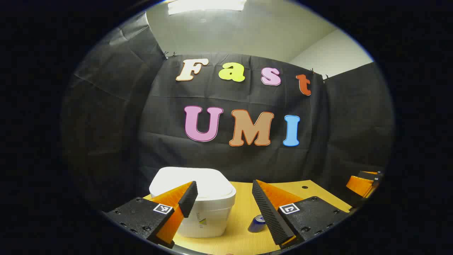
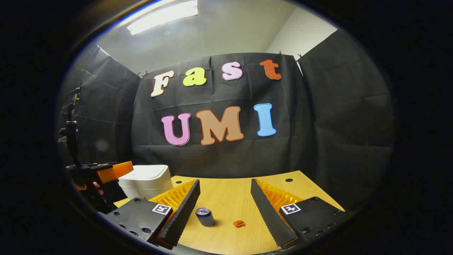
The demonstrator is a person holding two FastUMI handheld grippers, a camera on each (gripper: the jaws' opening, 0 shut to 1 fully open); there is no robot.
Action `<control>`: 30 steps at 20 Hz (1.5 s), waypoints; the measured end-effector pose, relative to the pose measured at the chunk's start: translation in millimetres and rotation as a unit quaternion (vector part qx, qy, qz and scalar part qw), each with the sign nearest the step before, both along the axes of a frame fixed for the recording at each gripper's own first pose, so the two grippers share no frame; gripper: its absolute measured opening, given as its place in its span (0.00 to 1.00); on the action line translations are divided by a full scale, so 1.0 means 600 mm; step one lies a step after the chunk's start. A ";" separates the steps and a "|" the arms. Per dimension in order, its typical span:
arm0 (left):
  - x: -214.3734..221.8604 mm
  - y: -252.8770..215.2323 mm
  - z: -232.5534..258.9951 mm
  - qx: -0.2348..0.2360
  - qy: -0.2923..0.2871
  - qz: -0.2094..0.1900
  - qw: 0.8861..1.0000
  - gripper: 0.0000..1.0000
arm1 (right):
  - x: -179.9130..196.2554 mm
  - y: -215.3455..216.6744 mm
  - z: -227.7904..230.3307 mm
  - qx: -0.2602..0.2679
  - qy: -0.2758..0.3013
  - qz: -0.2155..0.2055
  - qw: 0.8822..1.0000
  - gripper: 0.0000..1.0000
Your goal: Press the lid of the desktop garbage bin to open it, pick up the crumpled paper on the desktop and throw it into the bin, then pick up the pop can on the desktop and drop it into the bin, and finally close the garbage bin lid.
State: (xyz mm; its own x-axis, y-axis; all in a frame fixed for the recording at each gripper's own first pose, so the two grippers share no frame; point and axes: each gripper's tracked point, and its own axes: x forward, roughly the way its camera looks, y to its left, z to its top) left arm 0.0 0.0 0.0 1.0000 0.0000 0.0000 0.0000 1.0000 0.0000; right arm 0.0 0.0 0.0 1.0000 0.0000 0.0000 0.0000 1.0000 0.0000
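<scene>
The left gripper (image 1: 223, 198) was seen held above the near part of the desk (image 1: 244, 233), its jaws spread wide with nothing between them. The white bin (image 1: 198, 205) stood just ahead of it, toward the desk's left edge, its lid (image 1: 193, 182) lying flat and shut. The can (image 1: 257, 224) was partly seen past the right finger, upright on the bare wood to the right of the bin.

The right gripper (image 2: 225, 203) was likewise held parted and empty over the near edge. Framed between its fingers, the can (image 2: 205, 216) stood upright near the middle of the desk (image 2: 230, 194), with the small crumpled paper (image 2: 239, 223) lying a little to its right, apart from it. The bin (image 2: 145, 182) was noted farther off at the left edge of the desk, lid down. In the right gripper view the left gripper (image 2: 113, 171) was seen in front of the bin, with a hand (image 2: 88, 187) partly visible beneath it; whether it touched the lid could not be told.

Progress was judged to be at the very start: the lid was not yet pressed open, and paper and can were both untouched on the desk. All four steps were judged to be left, the lid press likely first, by the left gripper as the nearer one.
</scene>
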 end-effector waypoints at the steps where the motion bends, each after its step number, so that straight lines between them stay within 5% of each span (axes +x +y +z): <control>1: 0.000 0.003 0.000 0.000 0.000 0.001 1.000 0.93 | 0.003 0.000 -0.002 0.000 0.000 0.001 1.000 0.96; 30: 0.028 0.051 0.005 0.014 -0.005 0.033 0.999 0.93 | 0.073 0.060 -0.022 -0.028 0.024 0.051 0.998 0.96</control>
